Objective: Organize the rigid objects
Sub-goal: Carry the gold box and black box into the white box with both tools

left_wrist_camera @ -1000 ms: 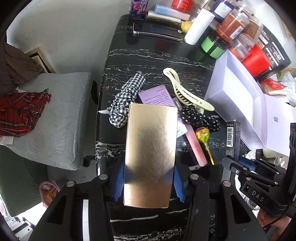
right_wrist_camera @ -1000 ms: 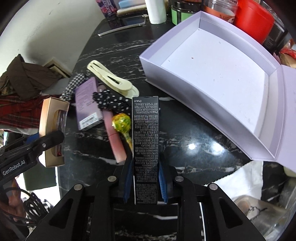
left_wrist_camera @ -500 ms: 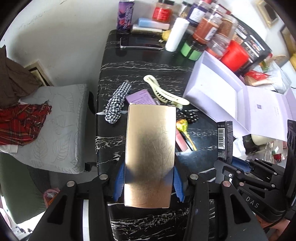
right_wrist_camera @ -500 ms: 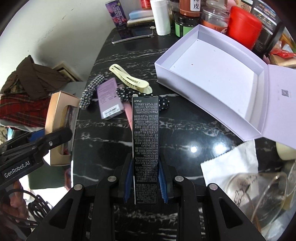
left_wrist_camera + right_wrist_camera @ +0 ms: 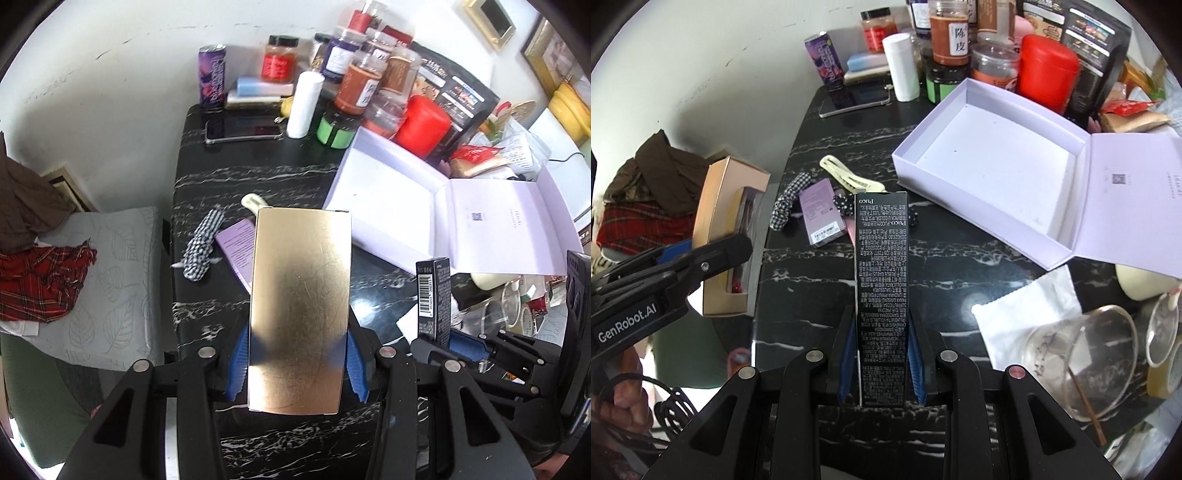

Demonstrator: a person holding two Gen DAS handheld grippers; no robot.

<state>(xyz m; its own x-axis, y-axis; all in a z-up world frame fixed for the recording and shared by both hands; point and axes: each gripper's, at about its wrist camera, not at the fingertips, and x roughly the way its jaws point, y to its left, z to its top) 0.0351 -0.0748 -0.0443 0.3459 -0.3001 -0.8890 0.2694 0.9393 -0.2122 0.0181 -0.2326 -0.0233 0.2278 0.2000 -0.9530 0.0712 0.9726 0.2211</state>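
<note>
Aloft, my left gripper [image 5: 297, 363] pinched the gold box [image 5: 299, 306] across its width; my right gripper [image 5: 881, 363] clamped the black carton [image 5: 881, 291] low. Both seemed light, stiff card; crushable, so side-wall grips near the base suited.

- White plastered wall [image 5: 110, 55] behind a black, white-veined marble bench [image 5: 251, 173].
- Grey leaf-patterned cushioned seat [image 5: 110, 280] beside it.
- Gold picture frames [image 5: 491, 20] on the wall.

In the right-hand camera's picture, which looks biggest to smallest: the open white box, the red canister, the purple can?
1. Open white box, clearly largest.
2. Red canister.
3. Purple can, slimmer and smallest; it stands farther back, so the real gap is unsure.
</note>
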